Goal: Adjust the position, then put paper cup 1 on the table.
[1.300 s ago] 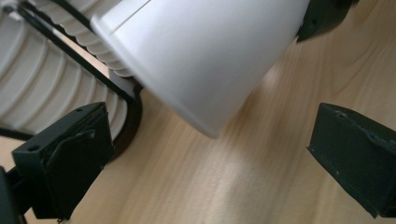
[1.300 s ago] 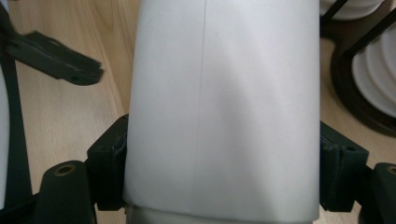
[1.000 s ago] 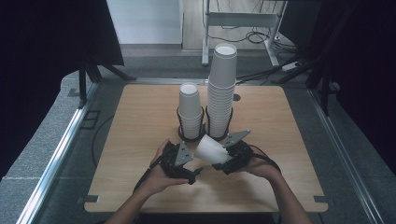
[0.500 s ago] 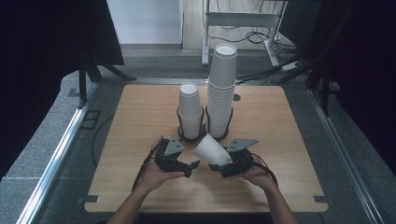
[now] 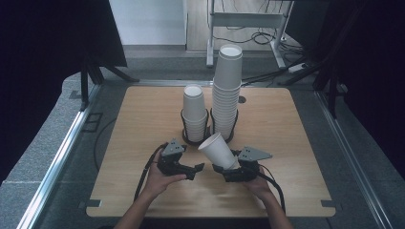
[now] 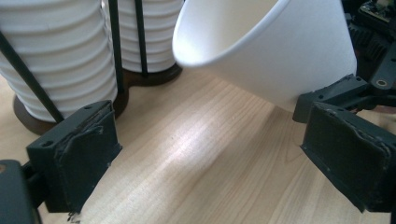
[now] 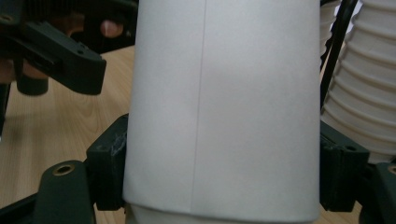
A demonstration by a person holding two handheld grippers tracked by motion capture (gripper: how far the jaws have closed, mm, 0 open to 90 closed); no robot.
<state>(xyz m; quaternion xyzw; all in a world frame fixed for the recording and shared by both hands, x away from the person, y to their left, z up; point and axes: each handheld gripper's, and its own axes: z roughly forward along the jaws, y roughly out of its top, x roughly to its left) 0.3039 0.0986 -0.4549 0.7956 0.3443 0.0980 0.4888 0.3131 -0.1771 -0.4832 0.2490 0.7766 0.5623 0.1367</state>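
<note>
Right gripper (image 5: 228,168) at lower centre of high view, jaws clamped on base end of white paper cup (image 5: 218,149); cup tilted, mouth aimed toward upper left, above wooden table (image 5: 286,124). Left gripper (image 5: 196,168) just left of cup, jaws apart, nothing between them, lately closing somewhat. Short cup stack (image 5: 194,112) and tall cup stack (image 5: 226,90) upright in black wire holders at frame centre, just beyond cup.

The left gripper (image 6: 210,154) has its jaws apart over bare wooden table (image 6: 196,154) — a tilted white paper cup (image 6: 275,51) (clamped by the right gripper (image 6: 345,91)) hangs ahead, cup stacks (image 6: 56,51) behind.
</note>
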